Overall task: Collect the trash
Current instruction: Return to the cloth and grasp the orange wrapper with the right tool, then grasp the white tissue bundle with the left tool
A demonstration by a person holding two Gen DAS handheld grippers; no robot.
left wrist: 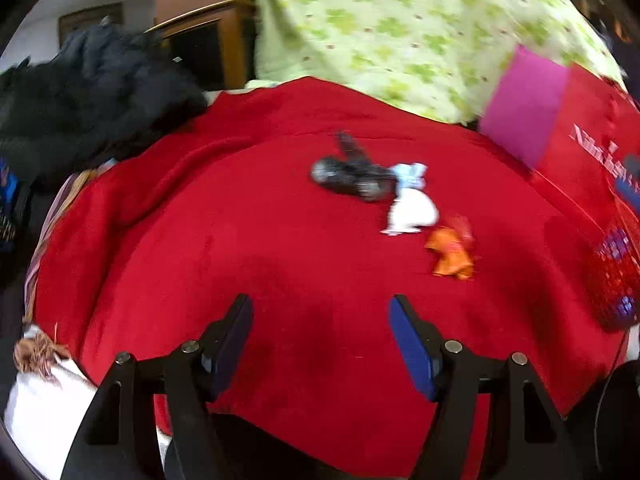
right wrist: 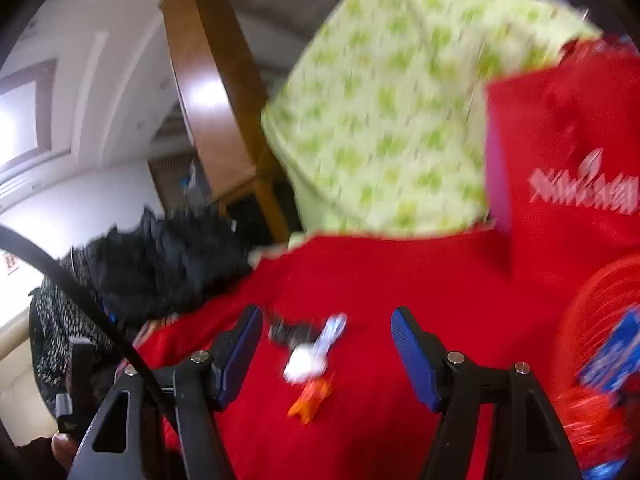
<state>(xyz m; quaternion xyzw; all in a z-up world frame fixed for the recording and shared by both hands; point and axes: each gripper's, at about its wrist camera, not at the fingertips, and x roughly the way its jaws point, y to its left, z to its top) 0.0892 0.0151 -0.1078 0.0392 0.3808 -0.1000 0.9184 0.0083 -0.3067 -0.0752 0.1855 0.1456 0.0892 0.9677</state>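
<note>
Seen from the left wrist, the left gripper [left wrist: 321, 312] hangs with its jaws spread wide and nothing between them, poised above a red blanket [left wrist: 224, 216] that covers what looks like a bed. The trash lies in a loose line ahead and to the right of it: a dark crumpled wrapper [left wrist: 350, 174], a white and pale-blue scrap [left wrist: 412, 204] touching its right end, and an orange wrapper [left wrist: 452, 252] just beside that, nearest the camera. All three are well apart from the fingertips, so collecting has not yet begun. A green-patterned pillow [left wrist: 400, 32] leans at the head of the bed, a heap of dark clothing [left wrist: 88, 92] sits at the left, and a red bag with white lettering [left wrist: 592, 148] stands at the right edge, likely placed there to receive the litter. A red mesh item [left wrist: 614, 276] lies below it. From the right wrist, the picture is blurred; the right gripper [right wrist: 326, 330] is likewise open and empty, with the same scraps between its fingers in view: dark wrapper [right wrist: 290, 332], white scrap [right wrist: 310, 356], orange wrapper [right wrist: 312, 398]. It appears closer to them, and probably better set to take the first piece. The red bag [right wrist: 560, 152] rises to its right.
</note>
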